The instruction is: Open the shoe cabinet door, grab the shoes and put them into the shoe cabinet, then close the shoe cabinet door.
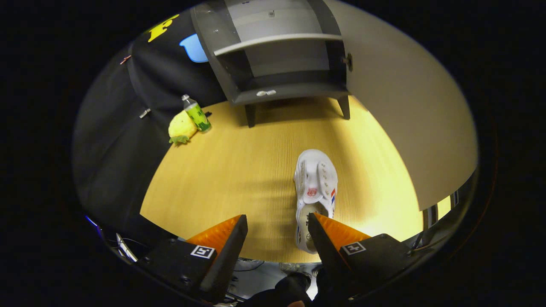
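A white shoe [315, 187] lies on the wooden floor [239, 170], toe pointing toward the cabinet, its heel end partly hidden behind my right finger. My gripper [277, 226] hovers open above the floor, nothing between its fingers; the shoe sits just ahead of the right fingertip, not between the two. Beyond the shoe stands the grey shoe cabinet [277, 59] on short legs, its inside and one shelf [277, 40] visible. Its door [409, 98] is swung wide open to the right, a large pale panel.
A green-labelled bottle [196, 113] and a yellow pineapple-like toy [181, 127] stand to the left of the cabinet by the black cloth wall. Cables and gear lie below the floor's near edge.
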